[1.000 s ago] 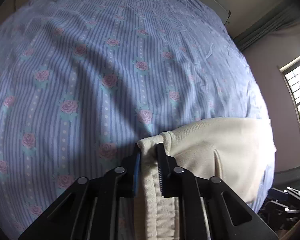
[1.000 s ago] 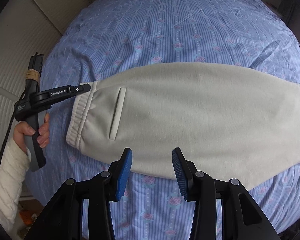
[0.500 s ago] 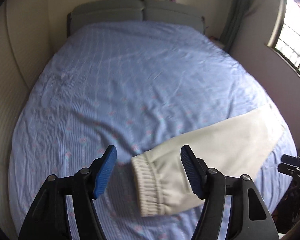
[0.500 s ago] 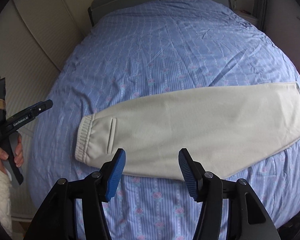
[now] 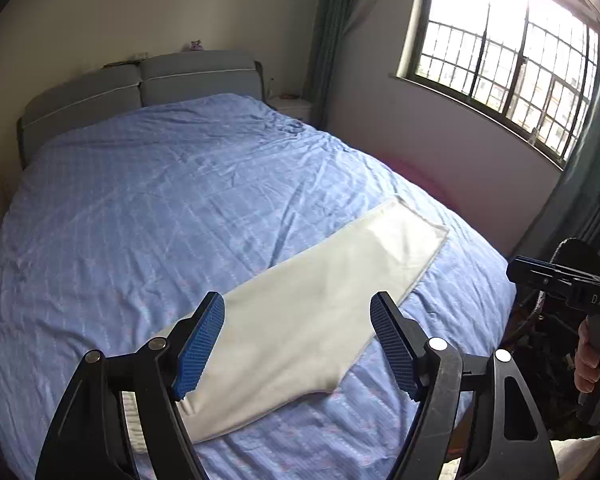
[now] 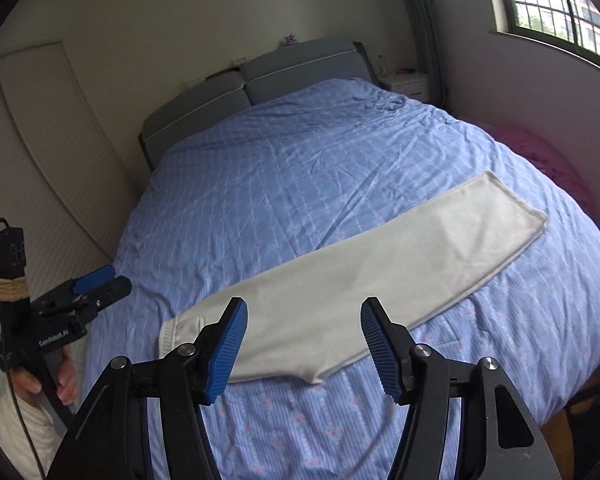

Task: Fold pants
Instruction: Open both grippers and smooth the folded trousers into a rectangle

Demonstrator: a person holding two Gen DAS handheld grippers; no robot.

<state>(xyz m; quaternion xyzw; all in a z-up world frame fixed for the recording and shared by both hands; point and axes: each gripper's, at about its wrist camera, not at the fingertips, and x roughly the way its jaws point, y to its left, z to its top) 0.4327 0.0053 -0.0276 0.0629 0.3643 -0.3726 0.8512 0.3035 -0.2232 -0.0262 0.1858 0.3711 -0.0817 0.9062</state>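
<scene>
The left gripper (image 5: pixel 298 344) is held above the bed (image 5: pixel 140 200); its jaws are opening and nothing is between them. The right gripper (image 6: pixel 303 344) is the same, jaws opening and empty. The pants (image 6: pixel 380 276) lie flat on the blue cover, below and ahead of both grippers, folded into one long strip, with the waistband (image 6: pixel 168 336) toward the left gripper and the leg ends far to the right.

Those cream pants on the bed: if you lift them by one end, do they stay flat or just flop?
The pants would probably flop: they lie limp, following the bedspread. Likely light, being thin and flat. The soft fabric probably won't slip from ribbed pads.
</scene>
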